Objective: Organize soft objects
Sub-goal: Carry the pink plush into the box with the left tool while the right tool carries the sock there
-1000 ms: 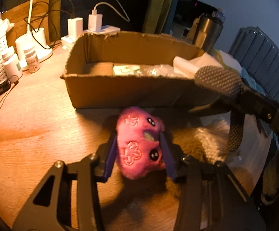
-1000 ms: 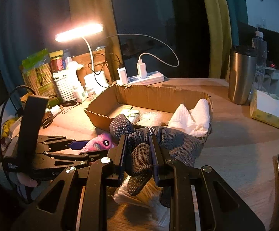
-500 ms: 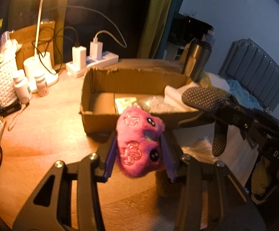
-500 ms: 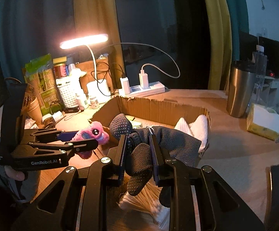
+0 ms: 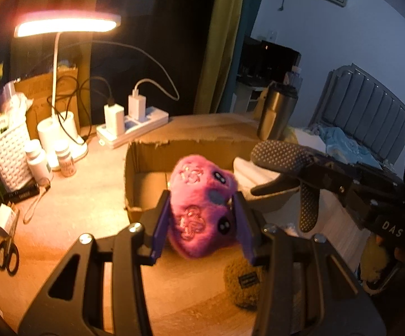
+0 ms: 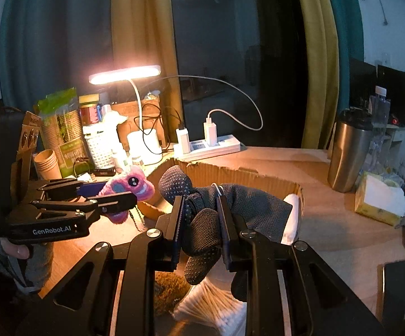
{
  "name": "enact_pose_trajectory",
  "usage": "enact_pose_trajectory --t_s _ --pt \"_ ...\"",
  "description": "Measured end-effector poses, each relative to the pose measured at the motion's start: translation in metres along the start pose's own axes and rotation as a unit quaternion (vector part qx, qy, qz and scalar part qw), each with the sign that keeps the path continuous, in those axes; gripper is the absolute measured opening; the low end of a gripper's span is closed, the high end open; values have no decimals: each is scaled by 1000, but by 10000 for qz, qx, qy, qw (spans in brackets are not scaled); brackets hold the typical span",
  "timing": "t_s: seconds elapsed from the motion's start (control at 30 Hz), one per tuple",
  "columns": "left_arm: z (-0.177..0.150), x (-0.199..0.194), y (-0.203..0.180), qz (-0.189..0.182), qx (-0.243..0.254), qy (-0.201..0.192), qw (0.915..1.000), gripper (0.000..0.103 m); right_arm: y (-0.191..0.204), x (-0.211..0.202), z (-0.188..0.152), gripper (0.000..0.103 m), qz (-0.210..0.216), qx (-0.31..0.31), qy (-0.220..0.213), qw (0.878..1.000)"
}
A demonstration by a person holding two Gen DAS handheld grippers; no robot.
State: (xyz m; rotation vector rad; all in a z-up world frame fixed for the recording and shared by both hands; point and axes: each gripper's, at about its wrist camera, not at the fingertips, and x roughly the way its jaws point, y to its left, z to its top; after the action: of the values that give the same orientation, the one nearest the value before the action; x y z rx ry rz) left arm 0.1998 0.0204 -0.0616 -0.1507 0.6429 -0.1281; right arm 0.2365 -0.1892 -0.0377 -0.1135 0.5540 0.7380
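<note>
The left gripper (image 5: 201, 218) is clamped on a pink plush toy (image 5: 199, 204), its purple pads pressing both sides of the fur, and it is held in the air, tilted downward, above the near part of the tabletop (image 5: 70, 218) and just in front of the cardboard box (image 5: 152, 168). In the right wrist view a hand (image 6: 17, 249) in a grey sleeve grasps that gripper's handle at the left edge of the tabletop, the tool lying roughly level and pointing toward the box. The right gripper (image 6: 201, 224) is closed on a dark grey dotted glove (image 6: 236, 204), with one glove finger hanging down between the pads and another sticking up; it too is off the surface, tipped downward. Under the two tools, on the near part of the tabletop, lie an olive fuzzy item (image 5: 245, 282) and a pack of cotton swabs (image 6: 216, 305). Beyond them the open box holds white folded cloth (image 6: 292, 212) at its right end. Farther back, toward the far edge, stand a power strip (image 6: 210, 145) with chargers, a lit desk lamp (image 6: 125, 74), a white basket (image 5: 7, 154) and a steel tumbler (image 6: 348, 154).
</note>
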Motion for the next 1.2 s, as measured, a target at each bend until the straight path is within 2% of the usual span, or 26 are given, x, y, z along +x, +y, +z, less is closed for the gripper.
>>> enact_pose_trajectory --t_s 0.47,0.83,1.2 --pt "18 10 18 244 -47 -204 9995 45 -12 20 18 24 -117 -103 -1 9999" --pt "22 40 31 414 -96 -62 9991 45 -28 47 24 24 -157 -29 84 9998" --pt "17 71 36 569 -79 102 9983 45 -41 81 17 25 -171 223 414 9987"
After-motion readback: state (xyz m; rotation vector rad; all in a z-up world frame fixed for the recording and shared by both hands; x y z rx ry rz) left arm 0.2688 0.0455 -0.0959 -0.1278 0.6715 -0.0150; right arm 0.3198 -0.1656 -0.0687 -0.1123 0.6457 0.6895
